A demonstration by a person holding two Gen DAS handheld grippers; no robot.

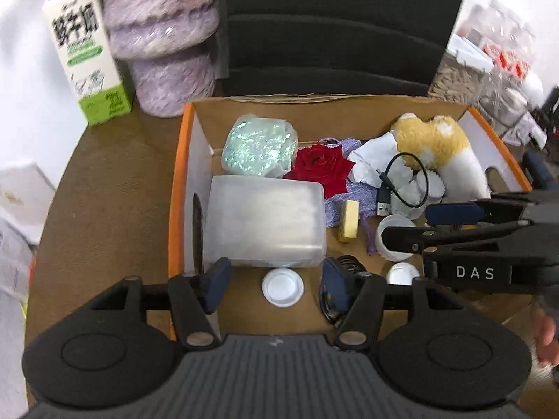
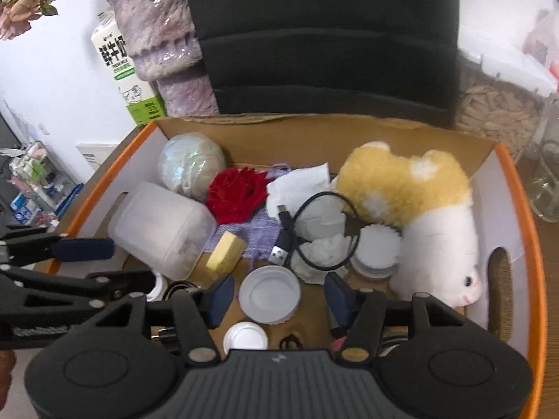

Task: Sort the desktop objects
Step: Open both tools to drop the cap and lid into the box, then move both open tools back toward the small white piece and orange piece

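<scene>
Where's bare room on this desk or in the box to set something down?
Bare brown table left of the cardboard box, in front of the milk carton. Inside it is crowded: only small floor gaps near the white lid; toy, cable, frosted container fill the rest.

My two wrist cameras both look steeply down past their own fingers, close above the same box [image 1: 181, 188], each glimpsing the other gripper.

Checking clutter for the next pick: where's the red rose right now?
In both views the red rose lies in the cardboard box, toward its back left, between the iridescent bundle and crumpled white paper.
</scene>
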